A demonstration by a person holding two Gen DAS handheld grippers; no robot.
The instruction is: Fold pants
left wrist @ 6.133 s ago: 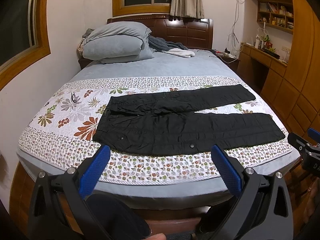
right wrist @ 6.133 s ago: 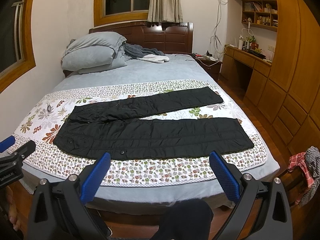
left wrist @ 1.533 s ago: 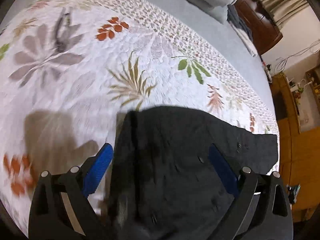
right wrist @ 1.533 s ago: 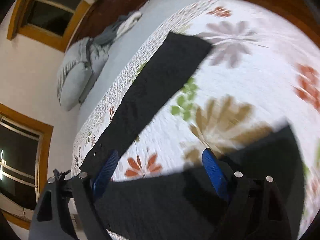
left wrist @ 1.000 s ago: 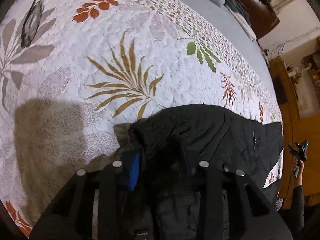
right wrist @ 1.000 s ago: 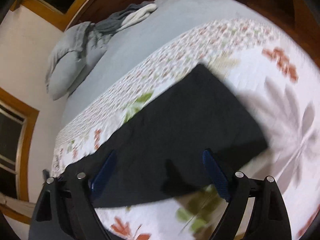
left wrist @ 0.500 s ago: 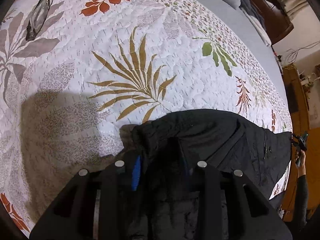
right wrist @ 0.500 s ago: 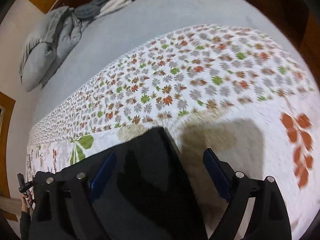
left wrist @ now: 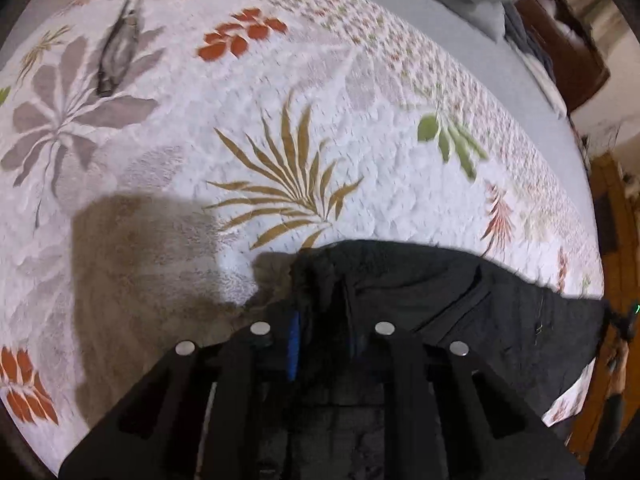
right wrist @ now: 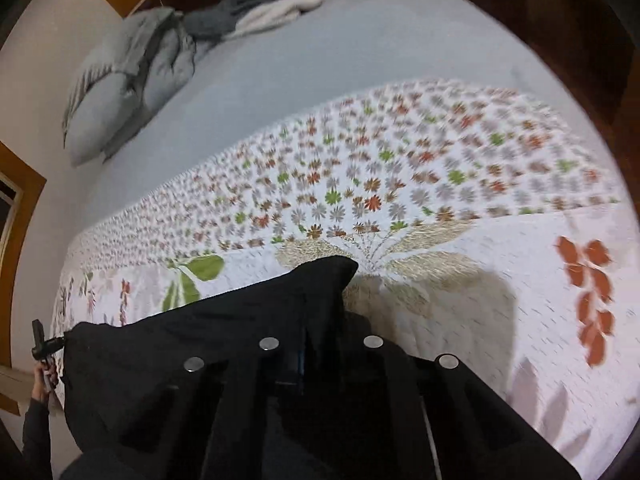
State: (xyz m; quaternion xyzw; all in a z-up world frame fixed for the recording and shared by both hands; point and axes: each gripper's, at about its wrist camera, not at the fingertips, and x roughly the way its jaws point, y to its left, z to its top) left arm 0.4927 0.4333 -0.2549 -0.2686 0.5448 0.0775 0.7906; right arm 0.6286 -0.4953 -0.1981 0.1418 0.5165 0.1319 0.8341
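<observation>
Up close, the left gripper has its jaws drawn narrow around a bunched ridge of the black pants, with one blue pad just showing beside the pinched cloth. The fabric gathers into a small peak between the fingers and spreads away to the right in a dark, gently creased sheet that lies on the floral quilt. The right gripper is likewise closed down on the pants, its jaws pressed together over a raised corner of the cloth, which stands up in a blunt point just ahead of the fingers; whether that corner is a hem I cannot tell. From there the black material runs off to the left across the quilt, and at its far end the other gripper shows small, held by a hand in a dark sleeve. Both tools cast soft brown shadows on the bedding close beside the cloth. The quilt is white with big printed leaves in tan, green, grey and rust, and a band of small flowers along its far edge. Beyond that band lies a plain grey-blue sheet, with grey pillows and a rumpled grey-and-white blanket piled near the dark wooden headboard.
</observation>
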